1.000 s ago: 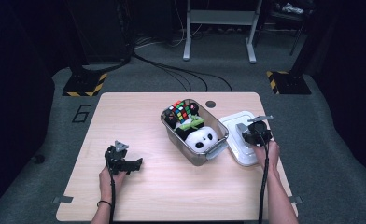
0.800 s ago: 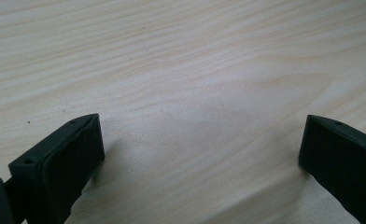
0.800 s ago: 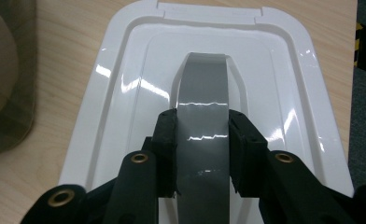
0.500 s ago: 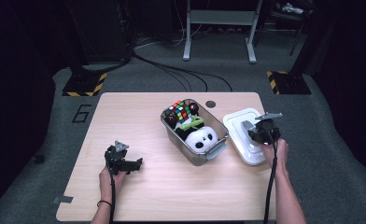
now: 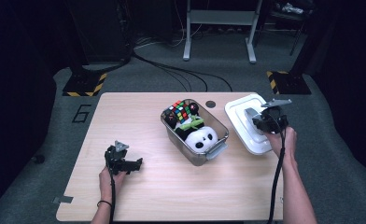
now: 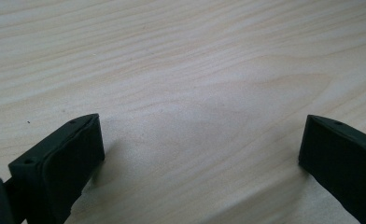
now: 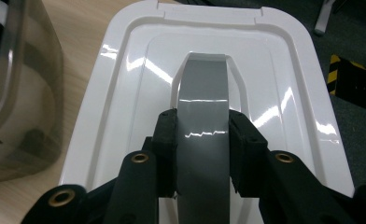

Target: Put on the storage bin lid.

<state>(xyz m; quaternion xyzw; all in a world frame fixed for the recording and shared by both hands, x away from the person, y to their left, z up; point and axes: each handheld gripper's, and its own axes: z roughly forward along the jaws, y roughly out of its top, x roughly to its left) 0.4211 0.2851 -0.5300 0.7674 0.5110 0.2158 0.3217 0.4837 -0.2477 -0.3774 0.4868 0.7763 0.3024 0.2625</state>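
A white box lid (image 5: 246, 122) with a grey handle (image 7: 203, 107) is held at the right of the table, raised and tilted. My right gripper (image 5: 260, 122) is shut on that grey handle, its pads (image 7: 166, 140) pressing both sides. Left of the lid stands a clear plastic box (image 5: 217, 150) holding a colour cube (image 5: 180, 110), a panda soft toy (image 5: 201, 138) and dark balls. My left gripper (image 5: 130, 165) rests on the wooden table (image 5: 139, 116) at the front left, open, with bare wood between its jaws (image 6: 200, 140).
The clear box wall (image 7: 17, 93) stands close to the lid's left edge in the right gripper view. Grey floor, black cables (image 5: 181, 74) and yellow-black striped feet (image 5: 284, 81) lie beyond the table's far edge. A small dark hole (image 5: 211, 103) marks the tabletop behind the box.
My right gripper has risen with the white lid in it, lifting the lid off the table and toward the far right. The left gripper has stayed where it was.
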